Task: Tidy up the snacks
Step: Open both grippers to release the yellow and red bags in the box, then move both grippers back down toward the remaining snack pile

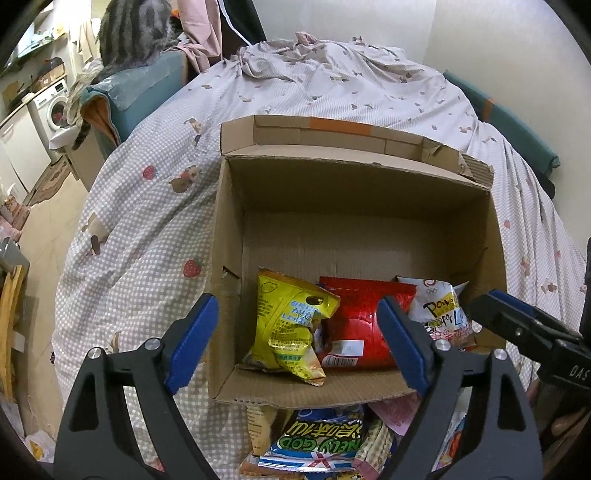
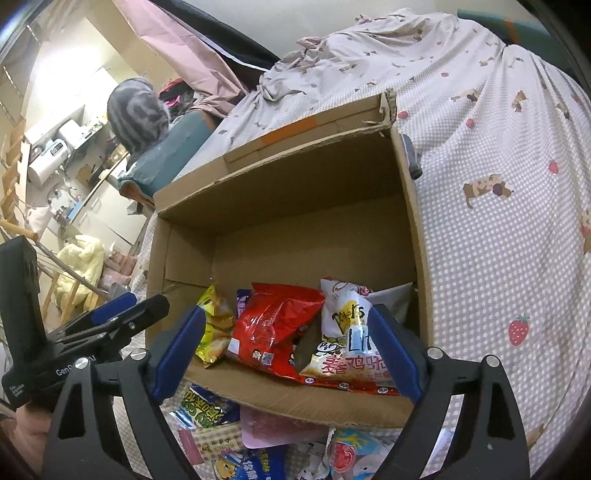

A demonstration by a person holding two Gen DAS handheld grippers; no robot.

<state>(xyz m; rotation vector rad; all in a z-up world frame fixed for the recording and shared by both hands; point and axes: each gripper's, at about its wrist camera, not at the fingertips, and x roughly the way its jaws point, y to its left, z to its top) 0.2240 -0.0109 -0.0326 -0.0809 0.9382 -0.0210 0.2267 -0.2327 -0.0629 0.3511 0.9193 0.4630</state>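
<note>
An open cardboard box (image 1: 354, 192) lies on a checked bedspread. Inside stand a yellow snack bag (image 1: 291, 325), a red bag (image 1: 354, 325) and a white bag (image 1: 443, 310); they also show in the right wrist view as the yellow bag (image 2: 214, 328), the red bag (image 2: 273, 328) and the white bag (image 2: 347, 339). Loose snack packets (image 1: 317, 443) lie in front of the box (image 2: 288, 206), and show in the right wrist view too (image 2: 236, 443). My left gripper (image 1: 295, 343) is open and empty over the box's front edge. My right gripper (image 2: 288, 347) is open and empty beside it.
The checked bedspread (image 1: 147, 221) with strawberry prints covers the bed. A grey striped cat (image 1: 129, 33) sits on a teal cushion at the far left. A washing machine (image 1: 51, 107) stands beyond. The right gripper shows at the right edge of the left wrist view (image 1: 524, 325).
</note>
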